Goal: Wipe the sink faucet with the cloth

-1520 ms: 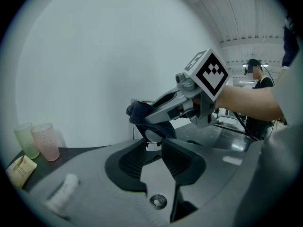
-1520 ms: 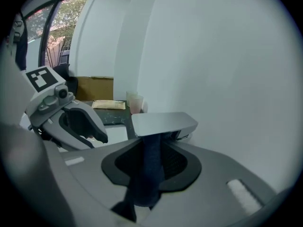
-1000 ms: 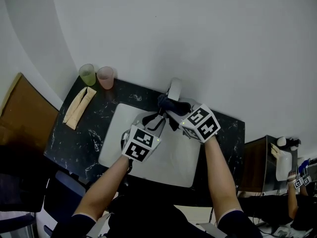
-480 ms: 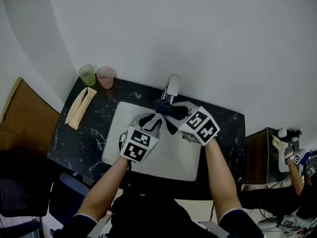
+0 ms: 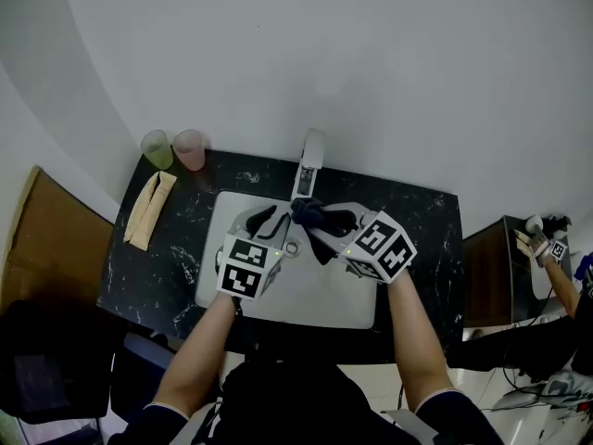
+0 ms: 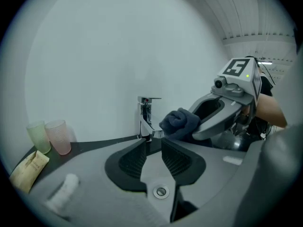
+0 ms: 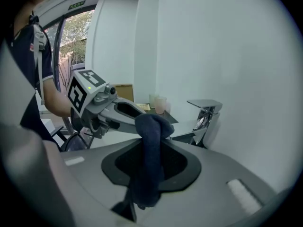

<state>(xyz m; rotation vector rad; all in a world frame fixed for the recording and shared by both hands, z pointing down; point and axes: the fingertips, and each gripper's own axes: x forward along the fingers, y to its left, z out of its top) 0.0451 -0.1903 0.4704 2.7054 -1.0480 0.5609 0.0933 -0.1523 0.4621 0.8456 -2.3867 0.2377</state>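
The chrome faucet stands at the back rim of the white sink. A dark blue cloth is bunched over the spout's front end, with my right gripper shut on it. In the right gripper view the cloth hangs between the jaws of my right gripper, and the faucet stands just to its right. My left gripper hovers over the basin left of the spout. Its jaws are slightly apart and hold nothing. Past my left gripper, the left gripper view shows the faucet with the cloth beside its spout.
A green cup and a pink cup stand at the back left of the black marble counter. A tan packet lies in front of them. The drain sits mid-basin. A brown board leans at the left.
My right gripper has drawn the cloth from near the faucet's base toward me along the spout. The left gripper keeps its place beside the spout. The head camera has shifted.
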